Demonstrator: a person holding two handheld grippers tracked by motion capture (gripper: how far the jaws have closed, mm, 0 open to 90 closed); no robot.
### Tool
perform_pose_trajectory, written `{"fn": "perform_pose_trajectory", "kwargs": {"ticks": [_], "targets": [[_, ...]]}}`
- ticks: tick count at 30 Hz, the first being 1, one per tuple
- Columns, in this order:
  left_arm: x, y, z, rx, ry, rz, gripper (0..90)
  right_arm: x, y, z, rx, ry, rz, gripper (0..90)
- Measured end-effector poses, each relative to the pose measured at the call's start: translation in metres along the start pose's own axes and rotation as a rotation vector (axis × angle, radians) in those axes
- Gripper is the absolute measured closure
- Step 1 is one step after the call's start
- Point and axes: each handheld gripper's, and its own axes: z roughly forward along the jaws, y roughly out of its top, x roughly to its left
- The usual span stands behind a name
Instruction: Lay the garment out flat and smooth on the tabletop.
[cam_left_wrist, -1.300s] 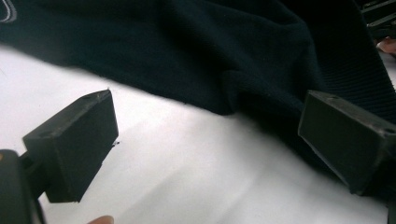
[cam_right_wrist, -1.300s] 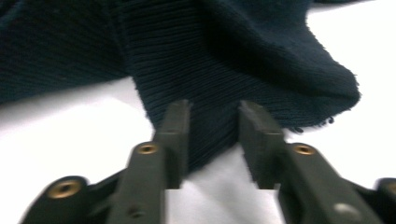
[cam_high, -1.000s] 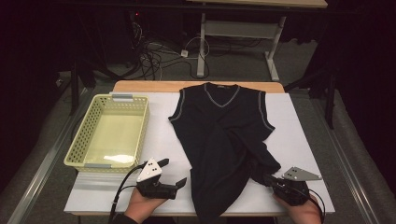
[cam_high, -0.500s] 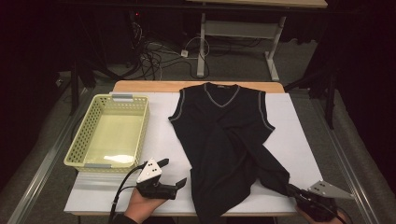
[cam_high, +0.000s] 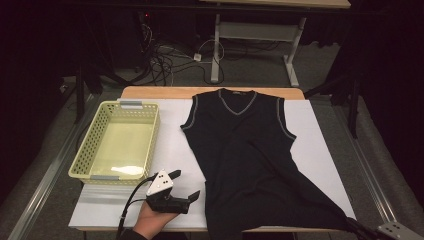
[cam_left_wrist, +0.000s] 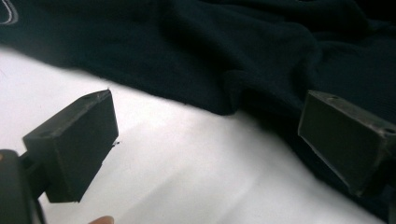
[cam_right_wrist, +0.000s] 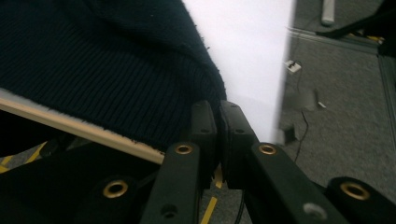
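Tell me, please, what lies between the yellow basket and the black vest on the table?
Only bare white table cover lies between the basket and the vest, as the high view shows; the open left claw sits nearer the table's front edge.

- A table (cam_high: 320, 140) with a white top carried everything.
- A dark vest (cam_high: 245, 155) lay spread on it, one corner stretched past the near right edge.
- A yellow basket (cam_high: 82, 155) sat left.

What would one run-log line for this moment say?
right gripper: jaws shut on vest hem corner, at table corner | left gripper: jaws open beside vest | basket: at left
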Motion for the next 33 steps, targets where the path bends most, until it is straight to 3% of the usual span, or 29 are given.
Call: {"fn": "perform_pose_trajectory", "kwargs": {"ticks": [3, 6, 8, 11, 12, 14, 15, 17, 19, 22, 25, 29, 33], "targets": [[0.0, 0.0, 0.0, 0.004, 0.006, -0.002, 4.3, -0.007, -0.006, -0.004, -0.008, 0.002, 0.029, 86.1], [-0.002, 0.003, 0.002, 0.043, -0.022, -0.025, 13.1, -0.005, -0.005, -0.003, -0.015, 0.015, 0.029, 85.2], [-0.009, 0.006, 0.006, 0.059, -0.079, -0.05, 14.7, -0.001, -0.002, -0.001, -0.024, 0.032, 0.02, 78.9], [-0.029, 0.014, 0.016, 0.084, -0.112, -0.008, 23.4, 0.002, 0.002, 0.0, -0.035, 0.041, 0.018, 66.5], [-0.034, 0.016, 0.02, 0.097, -0.126, -0.01, 25.4, 0.003, 0.003, 0.001, -0.043, 0.037, 0.014, 62.1], [-0.043, 0.017, 0.029, 0.144, -0.137, -0.008, 33.4, 0.005, 0.005, 0.0, -0.053, 0.036, 0.016, 57.0], [-0.048, 0.017, 0.032, 0.169, -0.127, 0.014, 36.5, 0.006, 0.006, 0.0, -0.06, 0.032, 0.016, 54.8], [-0.054, 0.015, 0.039, 0.243, -0.08, 0.052, 50.5, 0.007, 0.007, -0.001, -0.072, 0.038, 0.009, 54.3], [-0.055, 0.011, 0.043, 0.297, -0.076, 0.058, 65.0, 0.01, 0.008, 0.0, -0.075, 0.042, 0.003, 53.3], [-0.056, 0.01, 0.04, 0.295, -0.079, 0.07, 81.8, 0.012, 0.009, 0.001, -0.076, 0.054, -0.008, 53.2], [-0.057, 0.007, 0.034, 0.285, -0.087, 0.083, 83.6, 0.015, 0.01, 0.001, -0.085, 0.066, -0.019, 53.0], [-0.054, -0.001, 0.018, 0.28, -0.091, 0.069, 83.7, 0.019, 0.015, 0.003, -0.095, 0.078, -0.035, 51.9], [-0.052, -0.01, 0.001, 0.293, -0.063, 0.088, 83.7, 0.023, 0.022, 0.009, -0.106, 0.094, -0.049, 50.6]]}}
